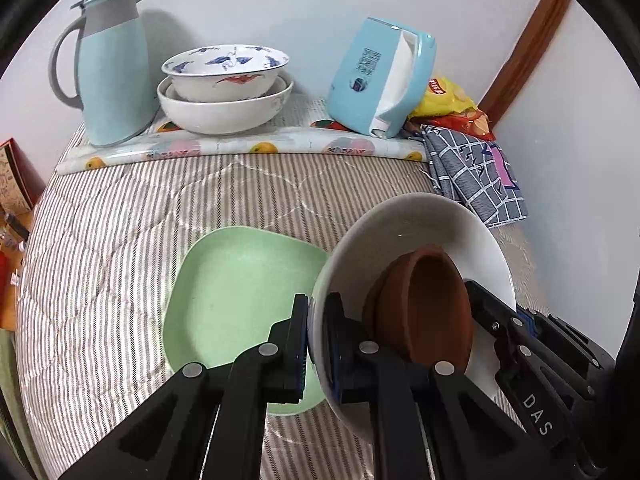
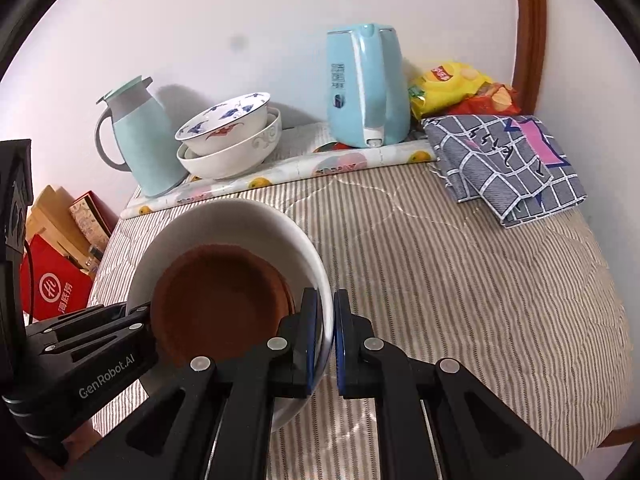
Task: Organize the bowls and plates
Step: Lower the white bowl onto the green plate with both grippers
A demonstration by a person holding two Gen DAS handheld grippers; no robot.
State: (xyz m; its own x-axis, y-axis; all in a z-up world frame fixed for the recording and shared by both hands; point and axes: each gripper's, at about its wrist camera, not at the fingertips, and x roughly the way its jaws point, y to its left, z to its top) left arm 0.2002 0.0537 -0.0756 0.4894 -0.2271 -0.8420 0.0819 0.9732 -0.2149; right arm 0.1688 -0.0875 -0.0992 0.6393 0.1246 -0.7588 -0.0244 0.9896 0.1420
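A white bowl point(image 1: 420, 232) holds a brown bowl point(image 1: 424, 304) inside it. My left gripper point(image 1: 316, 316) is shut on the white bowl's left rim. My right gripper point(image 2: 327, 314) is shut on the white bowl's point(image 2: 224, 220) right rim, with the brown bowl point(image 2: 216, 296) inside. The bowl is tilted and held just above the striped cloth. A green square plate point(image 1: 240, 296) lies on the cloth to its left. Two stacked patterned bowls point(image 1: 224, 84) stand at the back; they also show in the right wrist view point(image 2: 228, 136).
A pale blue thermos jug point(image 1: 108, 68) stands back left and a blue kettle point(image 1: 380, 76) back right. Snack bags point(image 1: 452, 108) and a folded checked cloth point(image 1: 476, 176) lie at the right by the wall. Red boxes point(image 2: 52, 280) sit off the left edge.
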